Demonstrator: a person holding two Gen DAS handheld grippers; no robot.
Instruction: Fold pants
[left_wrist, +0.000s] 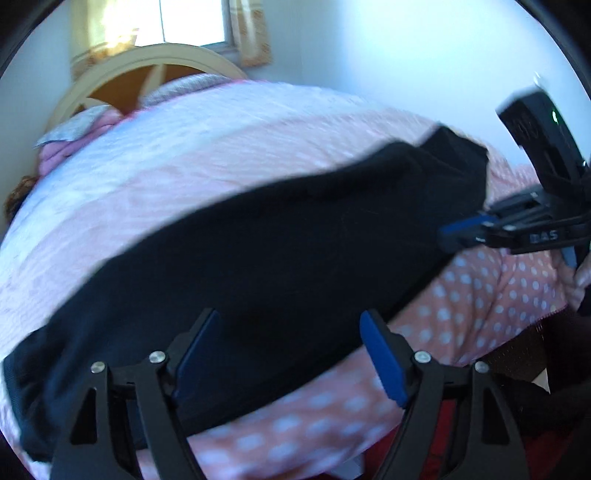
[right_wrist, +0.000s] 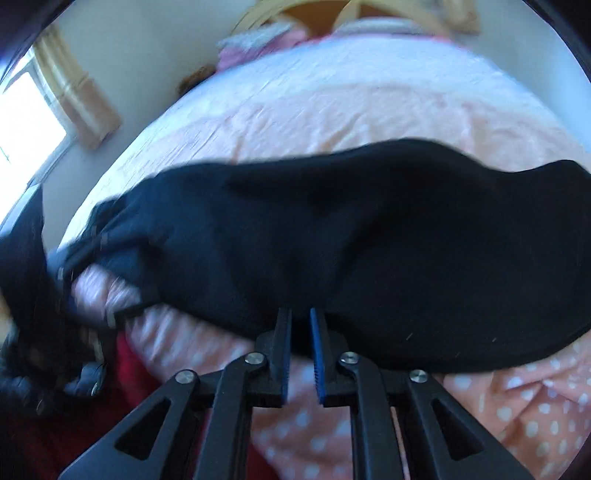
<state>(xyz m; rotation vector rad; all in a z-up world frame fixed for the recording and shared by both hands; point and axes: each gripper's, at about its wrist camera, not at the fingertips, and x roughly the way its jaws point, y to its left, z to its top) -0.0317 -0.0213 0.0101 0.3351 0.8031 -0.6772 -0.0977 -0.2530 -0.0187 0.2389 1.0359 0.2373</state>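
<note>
A: Where do the dark navy fabric pants (left_wrist: 280, 258) lie?

B: Spread in a long band across the pink bedspread with white polka dots (left_wrist: 480, 306), ahead of both sets of fingers. In the left wrist view one end runs off the frame beside the left finger, so its edge is cut off.

A: And the left gripper (left_wrist: 288, 354)?

B: Its blue-padded fingers (left_wrist: 382, 356) stand wide apart over the cloth, with nothing pinched between them.

A: The right gripper (right_wrist: 300, 354)?

B: Fingers drawn narrow, a slim gap between the pads, the pants' near edge sitting right at the tips. Cloth seems to be nipped there, though blur keeps me from being certain. In the left view its tips (left_wrist: 454, 234) meet the pants' edge too.

A: Anything else hard to read?

B: The left gripper, beyond the right one's left finger, is only a dark smear (right_wrist: 74, 288). The cream curved headboard (left_wrist: 147, 62) is partly hidden behind bedding.
</note>
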